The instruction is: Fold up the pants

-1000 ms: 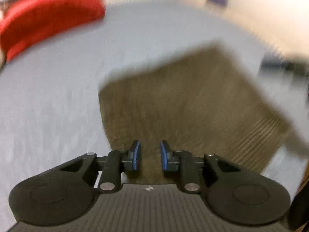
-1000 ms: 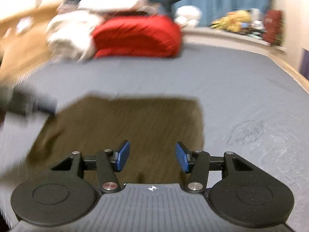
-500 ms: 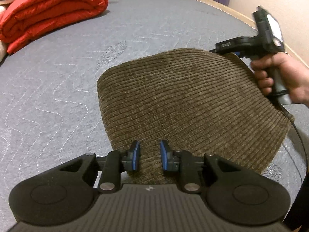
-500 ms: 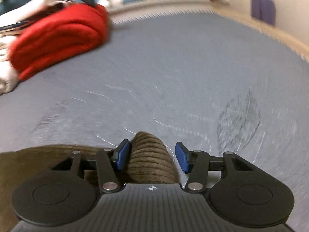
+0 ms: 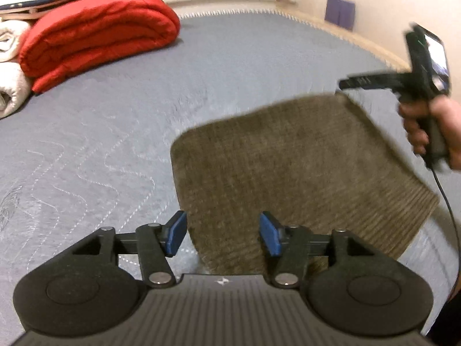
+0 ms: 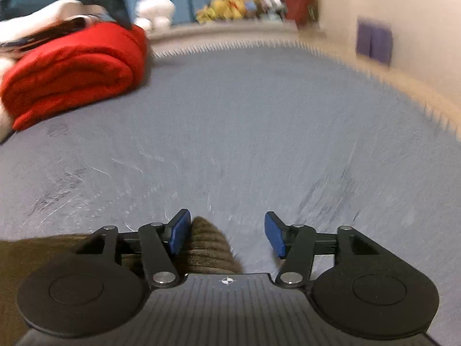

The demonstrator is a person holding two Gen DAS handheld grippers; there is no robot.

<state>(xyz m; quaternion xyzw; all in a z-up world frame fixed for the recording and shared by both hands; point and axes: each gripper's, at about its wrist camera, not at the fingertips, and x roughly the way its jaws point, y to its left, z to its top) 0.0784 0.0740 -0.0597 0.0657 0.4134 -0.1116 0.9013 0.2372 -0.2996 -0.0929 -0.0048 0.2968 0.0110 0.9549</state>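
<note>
Between the spread blue pads of the left gripper (image 5: pixel 223 235), whose jaws have just been opening, lies the near edge of the folded brown corduroy pants (image 5: pixel 294 173), released on the grey quilted mattress (image 5: pixel 100 144). Further right, the right gripper (image 6: pixel 227 233) stands apart too, its left pad beside a rounded corner of cloth without clamping it. This fold looks laid; next comes regripping or smoothing. Beyond sits a rolled red quilt (image 5: pixel 95 40).

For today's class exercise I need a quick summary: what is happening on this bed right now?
A person with a gripper in each hand is folding brown corduroy pants on a grey mattress. The pants lie folded into a compact rectangle. The left gripper has just opened, its pads clear of the cloth. The right gripper hovers open at a corner.
</note>
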